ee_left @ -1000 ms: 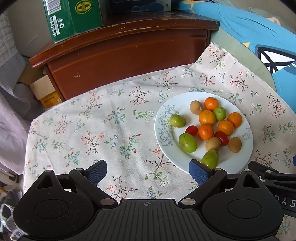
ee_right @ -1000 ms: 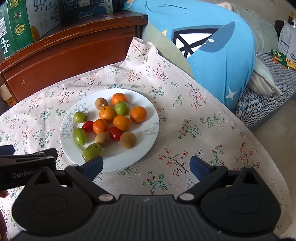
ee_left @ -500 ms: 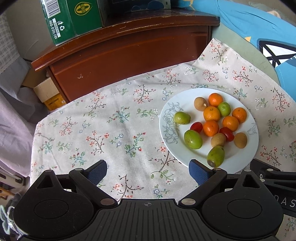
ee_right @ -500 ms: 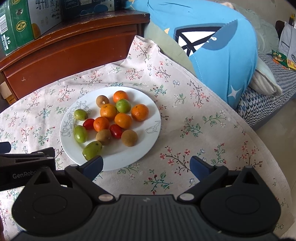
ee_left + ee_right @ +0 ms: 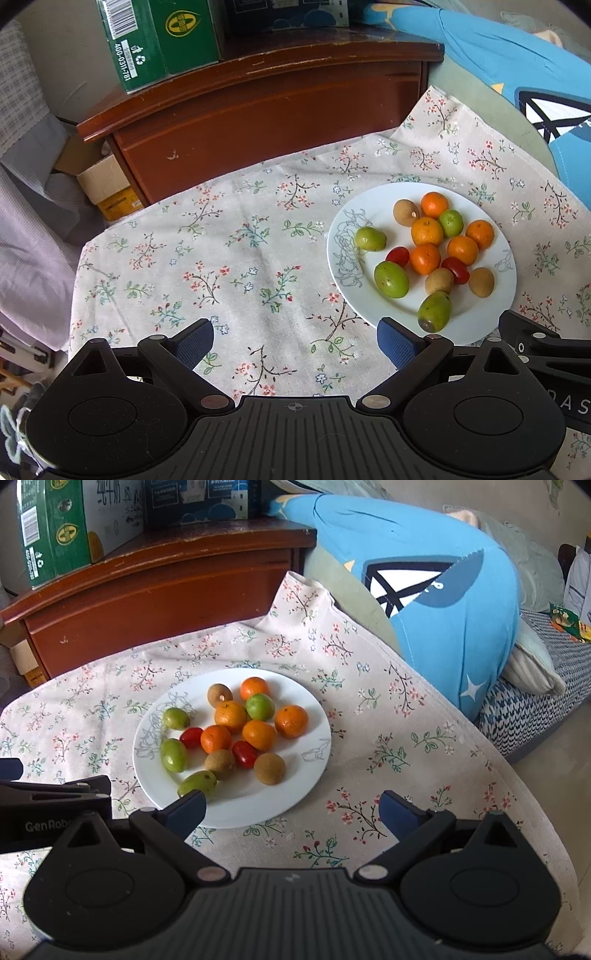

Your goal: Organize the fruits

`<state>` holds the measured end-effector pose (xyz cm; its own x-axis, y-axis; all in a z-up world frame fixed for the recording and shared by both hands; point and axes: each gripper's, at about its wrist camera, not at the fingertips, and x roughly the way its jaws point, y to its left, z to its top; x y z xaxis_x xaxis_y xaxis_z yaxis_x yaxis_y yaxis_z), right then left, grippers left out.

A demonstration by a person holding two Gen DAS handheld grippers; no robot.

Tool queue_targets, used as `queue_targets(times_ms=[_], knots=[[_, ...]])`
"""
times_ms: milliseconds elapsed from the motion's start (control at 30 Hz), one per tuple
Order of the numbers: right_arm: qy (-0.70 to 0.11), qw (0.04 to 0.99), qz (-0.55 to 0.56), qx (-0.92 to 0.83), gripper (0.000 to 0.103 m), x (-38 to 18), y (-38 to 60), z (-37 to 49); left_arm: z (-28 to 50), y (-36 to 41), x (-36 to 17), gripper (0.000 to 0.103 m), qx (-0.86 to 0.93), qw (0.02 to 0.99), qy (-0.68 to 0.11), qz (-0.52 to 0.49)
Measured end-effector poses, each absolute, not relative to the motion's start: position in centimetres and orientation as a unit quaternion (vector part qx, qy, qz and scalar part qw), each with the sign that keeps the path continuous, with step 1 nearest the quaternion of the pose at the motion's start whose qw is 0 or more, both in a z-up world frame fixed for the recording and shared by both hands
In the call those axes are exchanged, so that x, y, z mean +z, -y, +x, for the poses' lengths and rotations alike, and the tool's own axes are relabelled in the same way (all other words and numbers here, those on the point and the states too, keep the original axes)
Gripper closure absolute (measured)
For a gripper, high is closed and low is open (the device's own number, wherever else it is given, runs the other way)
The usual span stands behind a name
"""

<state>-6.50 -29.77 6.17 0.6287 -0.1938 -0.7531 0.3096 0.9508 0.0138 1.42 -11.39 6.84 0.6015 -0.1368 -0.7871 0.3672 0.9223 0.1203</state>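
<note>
In the left wrist view, the left gripper (image 5: 294, 339) hangs empty with jaws spread wide over the flowered cloth (image 5: 236, 251), and to its right a white plate (image 5: 498, 295) holds oranges (image 5: 426, 231), green fruits (image 5: 391, 279), brown fruits and red tomatoes. In the right wrist view, the right gripper (image 5: 291, 808) is also wide apart and empty, just before the plate (image 5: 240, 812) with the same fruit.

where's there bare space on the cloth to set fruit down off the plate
The widest free patch is the floral cloth left of the white plate, bordered by the wooden cabinet behind and the left gripper in front. A second strip lies right of the plate toward the blue cushion. The plate's middle is crowded with fruit; only its near rim is bare.
</note>
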Motion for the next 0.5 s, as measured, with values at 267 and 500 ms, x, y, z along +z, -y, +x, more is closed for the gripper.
queue_targets(times_ms=[267,500], knots=[[-0.392,0.907,0.075,-0.132,0.003,6.4,29.5,-7.3,0.7,10.8,7.3,0.007,-0.142,0.888,-0.418,0.130],[-0.390,0.907,0.093,-0.130,0.003,6.1,29.6,-9.0,-0.7,10.3,7.1,0.007,-0.149,0.886,-0.422,0.124]])
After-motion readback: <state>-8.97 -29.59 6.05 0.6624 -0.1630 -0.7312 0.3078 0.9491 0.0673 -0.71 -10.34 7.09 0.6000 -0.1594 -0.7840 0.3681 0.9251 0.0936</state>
